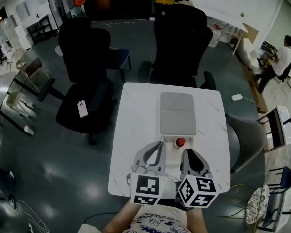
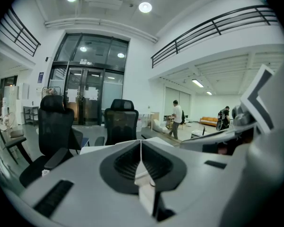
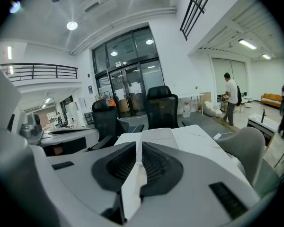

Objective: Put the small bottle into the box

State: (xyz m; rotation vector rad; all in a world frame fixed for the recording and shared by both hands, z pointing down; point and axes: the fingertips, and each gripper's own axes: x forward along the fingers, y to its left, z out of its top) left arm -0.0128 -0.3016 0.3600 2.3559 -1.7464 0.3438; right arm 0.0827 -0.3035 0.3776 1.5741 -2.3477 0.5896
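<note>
A small bottle with a red cap (image 1: 180, 141) stands on the white table (image 1: 131, 130), just in front of the flat grey-white box (image 1: 177, 113), which looks closed. My left gripper (image 1: 157, 145) is at the near edge, left of the bottle, jaws shut and empty. My right gripper (image 1: 188, 152) is just below the bottle, also shut on nothing. In the left gripper view the left gripper (image 2: 141, 144) shows its pads pressed together. The right gripper (image 3: 139, 148) looks the same in its own view, with the box (image 3: 154, 135) ahead on the table.
Two black office chairs (image 1: 179, 38) (image 1: 87, 57) stand at the table's far side, one with a phone (image 1: 82, 109) on its seat. A grey chair (image 1: 245, 140) is at the right edge. A person (image 1: 281, 57) stands far off at the right.
</note>
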